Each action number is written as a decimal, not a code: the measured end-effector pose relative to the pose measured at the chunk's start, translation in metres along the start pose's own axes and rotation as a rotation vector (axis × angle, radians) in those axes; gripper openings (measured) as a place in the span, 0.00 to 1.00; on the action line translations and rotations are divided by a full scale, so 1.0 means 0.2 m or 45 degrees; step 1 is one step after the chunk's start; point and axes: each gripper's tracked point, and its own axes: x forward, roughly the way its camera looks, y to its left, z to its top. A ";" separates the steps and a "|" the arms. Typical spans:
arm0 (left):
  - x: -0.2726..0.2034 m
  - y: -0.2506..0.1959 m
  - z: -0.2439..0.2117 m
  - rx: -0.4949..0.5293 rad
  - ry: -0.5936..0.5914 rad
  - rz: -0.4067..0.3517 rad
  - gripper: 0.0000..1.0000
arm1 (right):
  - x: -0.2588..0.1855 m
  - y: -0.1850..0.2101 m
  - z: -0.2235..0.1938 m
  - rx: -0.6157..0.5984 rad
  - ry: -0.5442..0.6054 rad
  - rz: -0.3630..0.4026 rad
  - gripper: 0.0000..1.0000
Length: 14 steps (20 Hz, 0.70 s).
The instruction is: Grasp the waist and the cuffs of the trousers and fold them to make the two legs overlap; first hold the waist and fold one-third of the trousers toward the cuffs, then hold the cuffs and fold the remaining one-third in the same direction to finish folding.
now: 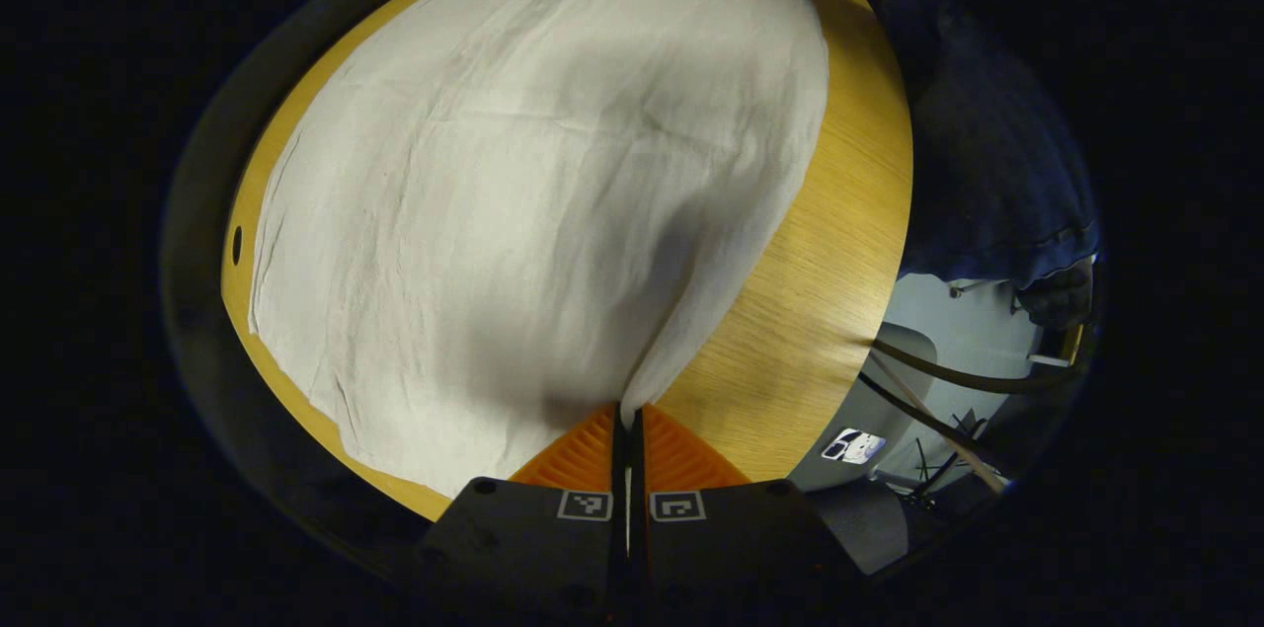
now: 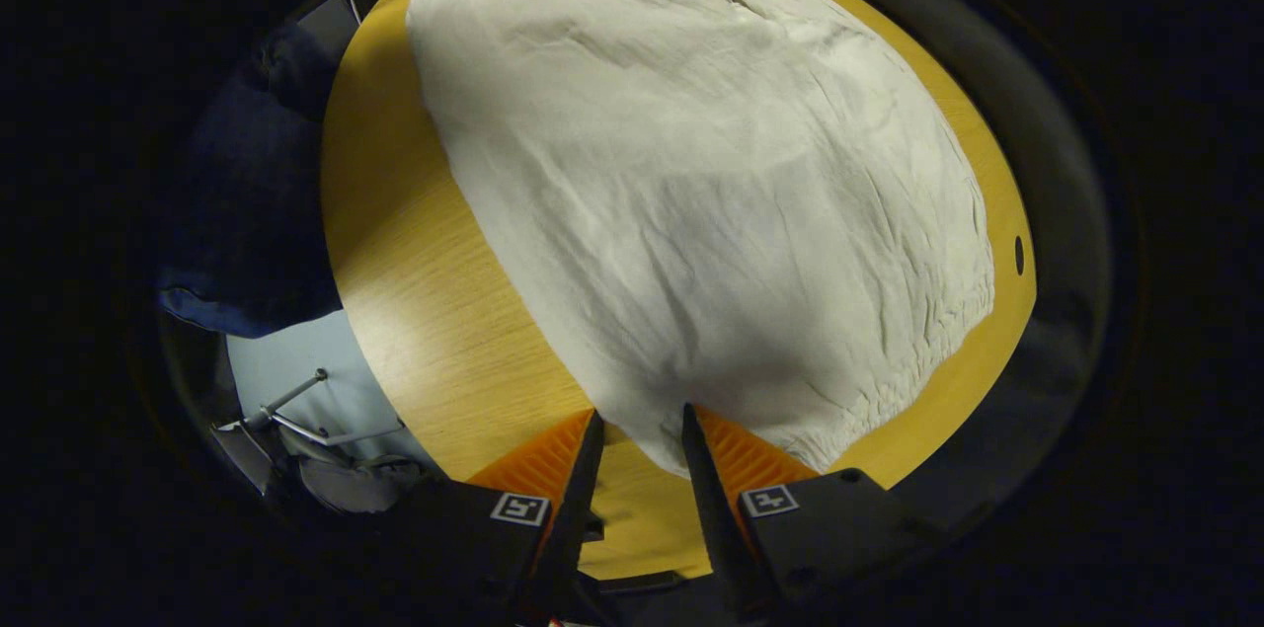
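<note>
Trousers (image 1: 533, 183) lie flat on table (image 1: 820, 291), stretching fwd from left gripper (image 1: 628, 430); near corner of cloth sits pinched btwn its closed fingers, bare table to its right. In right gripper view, trousers spread ahead & to the right of right gripper (image 2: 637, 434); cloth edge just reaches btwn its parted fingers, bare table to its left.

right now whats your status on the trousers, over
Left gripper shut on trousers edge. Right gripper open at gathered waist corner, not gripping. Trousers flat on table. Nothing in the way.
</note>
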 end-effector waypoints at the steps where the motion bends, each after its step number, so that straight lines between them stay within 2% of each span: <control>1: 0.00 0.00 0.00 -0.002 -0.001 -0.004 0.00 | 0.00 0.00 -0.01 0.011 0.009 0.006 0.48; 2: 0.00 0.00 0.00 -0.004 -0.001 -0.009 0.00 | 0.00 0.00 0.00 0.018 0.013 0.004 0.53; 3: 0.00 0.00 0.00 -0.006 -0.002 -0.012 0.00 | 0.00 -0.03 -0.01 0.018 0.019 -0.019 0.48; 6: 0.00 0.01 0.01 -0.007 -0.002 -0.020 0.00 | 0.00 -0.07 0.00 0.037 0.011 -0.064 0.18; 7: 0.00 0.02 0.01 -0.008 -0.001 -0.021 0.00 | 0.00 -0.07 0.00 0.037 0.013 -0.068 0.12; 10: 0.00 0.01 0.01 -0.006 0.005 -0.033 0.00 | 0.00 -0.08 0.00 0.011 0.021 -0.105 0.12; 12: 0.00 0.01 0.00 -0.009 0.010 -0.040 0.00 | 0.00 -0.08 0.00 0.037 0.028 -0.101 0.06; 14: 0.00 0.01 0.00 -0.023 0.019 -0.048 0.00 | 0.01 -0.09 0.00 0.075 0.027 -0.110 0.06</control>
